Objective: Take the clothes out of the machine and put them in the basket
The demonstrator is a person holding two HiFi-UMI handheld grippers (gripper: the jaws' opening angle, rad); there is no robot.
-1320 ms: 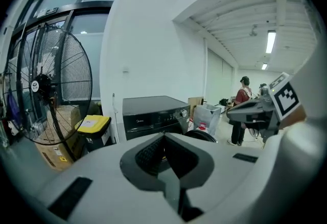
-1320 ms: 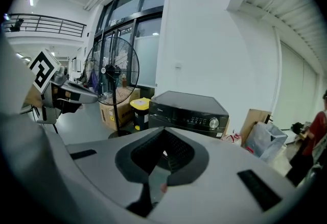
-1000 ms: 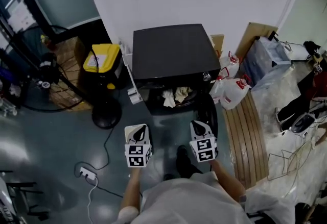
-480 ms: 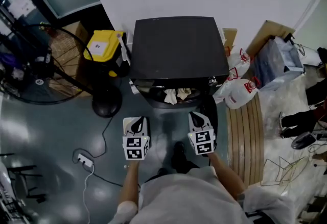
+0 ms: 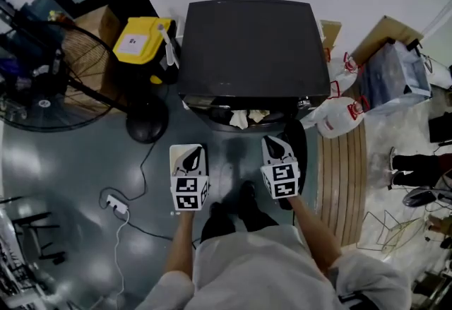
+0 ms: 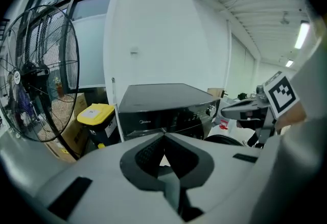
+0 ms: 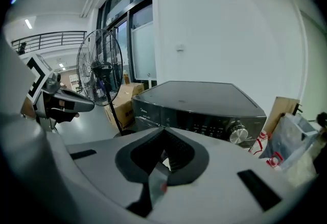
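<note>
A black front-loading washing machine stands against the white wall, and pale clothes show in its open mouth. Its round door hangs open on the right. My left gripper and right gripper are side by side just in front of the opening, both shut and holding nothing. In the left gripper view the washing machine lies just beyond my shut left gripper. In the right gripper view the washing machine sits ahead of my shut right gripper. I cannot make out a basket.
A yellow-lidded bin stands left of the machine, beside a big floor fan with its round base. A power strip and its cable lie on the floor at left. White jugs and a slatted wooden board are on the right.
The person has stepped toward the machine, so both grippers now sit closer to its open front and a little lower. Both stayed shut.
</note>
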